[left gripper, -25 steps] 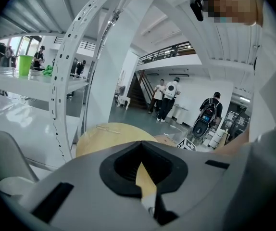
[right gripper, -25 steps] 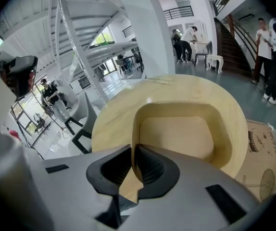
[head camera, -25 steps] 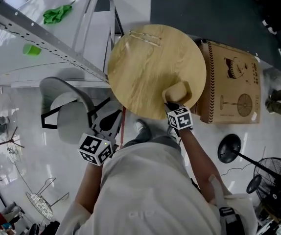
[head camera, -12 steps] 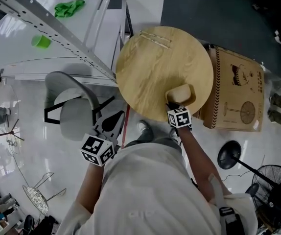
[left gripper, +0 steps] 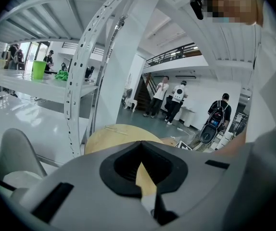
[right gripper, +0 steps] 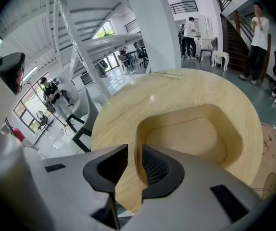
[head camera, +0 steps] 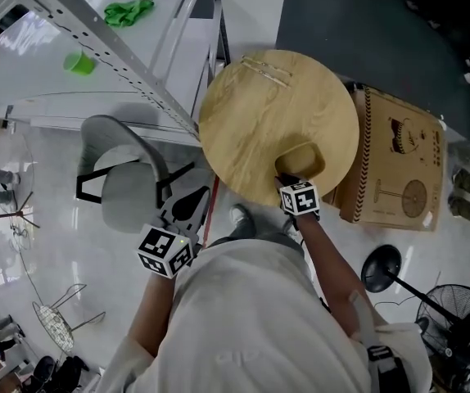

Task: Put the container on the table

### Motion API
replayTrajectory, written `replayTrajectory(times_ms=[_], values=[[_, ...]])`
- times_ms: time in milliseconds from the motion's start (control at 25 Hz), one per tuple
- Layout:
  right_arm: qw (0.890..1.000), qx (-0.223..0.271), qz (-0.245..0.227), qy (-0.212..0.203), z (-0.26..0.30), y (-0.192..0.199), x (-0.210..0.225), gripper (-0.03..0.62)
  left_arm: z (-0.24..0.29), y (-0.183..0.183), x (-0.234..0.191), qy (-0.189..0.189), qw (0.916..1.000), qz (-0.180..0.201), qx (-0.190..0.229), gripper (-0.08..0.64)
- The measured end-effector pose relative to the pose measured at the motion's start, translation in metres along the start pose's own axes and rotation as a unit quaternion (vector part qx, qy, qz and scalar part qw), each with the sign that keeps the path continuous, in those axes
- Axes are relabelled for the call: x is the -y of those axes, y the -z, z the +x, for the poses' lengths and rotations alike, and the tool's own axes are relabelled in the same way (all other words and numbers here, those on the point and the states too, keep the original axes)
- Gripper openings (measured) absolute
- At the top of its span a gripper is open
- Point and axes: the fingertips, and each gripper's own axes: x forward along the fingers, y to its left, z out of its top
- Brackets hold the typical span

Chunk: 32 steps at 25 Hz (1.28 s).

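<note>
- Plainly, the container (head camera: 300, 160) lies on the round wooden desk (head camera: 251, 113), close to the edge nearest the person. Whether its base is fully down I cannot tell from above.
- It is a shallow, pale wooden dish with nothing in it; the right gripper view shows its hollow (right gripper: 191, 138) bare.
- The right claw (head camera: 282, 178) is clamped on the dish's near wall, one jaw outside and the other inside the hollow.
- The main risk, as I judge it, is the edge: a backward tug while letting go could drag the dish over the rim to the floor.
- Opening the jaws unevenly could also catch the inner jaw on the wall and tip the light dish.
- The left claw (head camera: 187, 205) is closed on nothing, held low beside a grey chair (head camera: 124, 191), well apart from the desk.
- Further out, a green cup (head camera: 79, 62) stands on a white shelf, its contents too small to tell.
- A flat cardboard box (head camera: 399, 162) lies closed just beside the desk.
</note>
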Motion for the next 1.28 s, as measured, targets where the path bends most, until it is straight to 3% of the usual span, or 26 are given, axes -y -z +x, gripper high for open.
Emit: replayTrajectory(times_ms=[360,680,1280], values=[[0.999,0.041,0.001,-0.029,-0.038,-0.018,-0.010,0.109,0.000,-0.009,0.024,-0.007,0.9999,0.008,0.013,0.014],[0.994,0.098,-0.012,-0.046,-0.112,-0.037,-0.007,0.051,0.016,-0.019,0.070,0.008,0.9995,0.010,0.030,0.014],[0.972,0.224,-0.053,-0.038,-0.279,-0.063,0.016,0.026,0.074,-0.047,0.163,0.061,0.9958,0.036,0.059,0.014]])
